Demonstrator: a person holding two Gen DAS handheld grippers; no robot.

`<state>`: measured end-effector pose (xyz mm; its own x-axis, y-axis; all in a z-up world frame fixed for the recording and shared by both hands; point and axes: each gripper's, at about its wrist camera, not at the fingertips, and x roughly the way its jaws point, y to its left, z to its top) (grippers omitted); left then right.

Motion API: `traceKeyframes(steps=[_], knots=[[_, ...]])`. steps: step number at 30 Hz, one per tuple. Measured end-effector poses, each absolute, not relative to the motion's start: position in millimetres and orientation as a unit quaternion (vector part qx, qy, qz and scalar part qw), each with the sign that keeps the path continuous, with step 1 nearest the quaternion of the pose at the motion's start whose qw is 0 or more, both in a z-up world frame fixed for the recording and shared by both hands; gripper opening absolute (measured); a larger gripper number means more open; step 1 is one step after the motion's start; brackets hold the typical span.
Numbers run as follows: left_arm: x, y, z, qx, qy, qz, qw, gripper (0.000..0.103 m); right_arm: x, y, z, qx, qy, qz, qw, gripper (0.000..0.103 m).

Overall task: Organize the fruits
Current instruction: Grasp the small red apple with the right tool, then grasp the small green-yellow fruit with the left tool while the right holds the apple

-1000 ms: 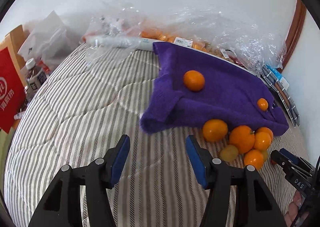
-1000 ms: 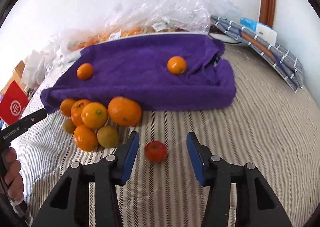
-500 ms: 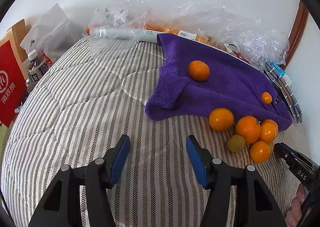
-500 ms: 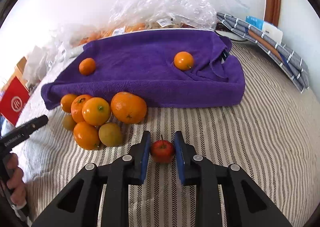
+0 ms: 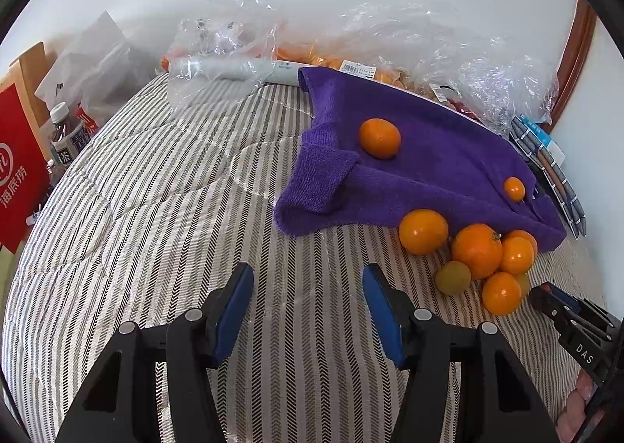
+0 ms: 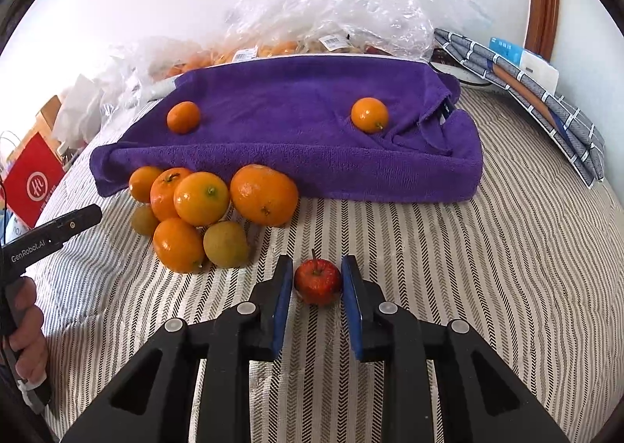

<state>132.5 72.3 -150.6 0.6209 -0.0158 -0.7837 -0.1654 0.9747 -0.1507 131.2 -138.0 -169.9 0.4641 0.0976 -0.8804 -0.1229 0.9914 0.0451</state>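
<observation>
The small red apple sits on the striped bedspread between the blue pads of the right gripper, which is nearly closed around it, both pads at or touching its sides (whether it is lifted off the cloth cannot be told). At 10 o'clock from the apple, just beside it, lies the pile of oranges with two greenish fruits, the nearer one close to the left pad; the pile's back touches the front edge of the purple towel. Two small oranges rest on top of the towel, one at its left and one at its right. From 1 to 4 o'clock of the apple the bedspread lies bare up to the folded checked cloth at the far right edge. Behind the towel, at 12 o'clock, crumpled plastic bags stand against the wall. The left gripper is wide open with nothing between its pads, hovering over bare striped cloth that runs wide toward 9 to 11 o'clock; in its view the towel corner is at 12 to 1 o'clock and the orange pile at 2 o'clock, with the red bag at the bed's left edge.
</observation>
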Motion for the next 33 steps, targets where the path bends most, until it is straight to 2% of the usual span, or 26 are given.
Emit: traceKeyframes(steps=[9, 15, 18, 25, 27, 33], knots=[[133, 51, -142, -0.108, 0.426, -0.034, 0.898, 0.056, 130, -148, -165, 0.023, 0.502, 0.084, 0.861, 0.024], [137, 22, -143, -0.094, 0.434, -0.073, 0.893, 0.056, 125, -152, -159, 0.004, 0.49, 0.087, 0.867, 0.024], [140, 12, -145, -0.082, 0.439, -0.081, 0.891, 0.047, 123, -163, -157, 0.01, 0.488, 0.084, 0.869, 0.024], [149, 4, -152, -0.091, 0.453, -0.099, 0.882, 0.037, 123, -185, -157, 0.064, 0.484, 0.091, 0.868, 0.024], [149, 1, -152, -0.09, 0.45, -0.102, 0.883, 0.027, 124, -183, -157, 0.062, 0.484, 0.097, 0.867, 0.024], [148, 0, -152, -0.093, 0.445, -0.108, 0.884, 0.025, 124, -181, -158, 0.062, 0.486, 0.111, 0.865, 0.024]])
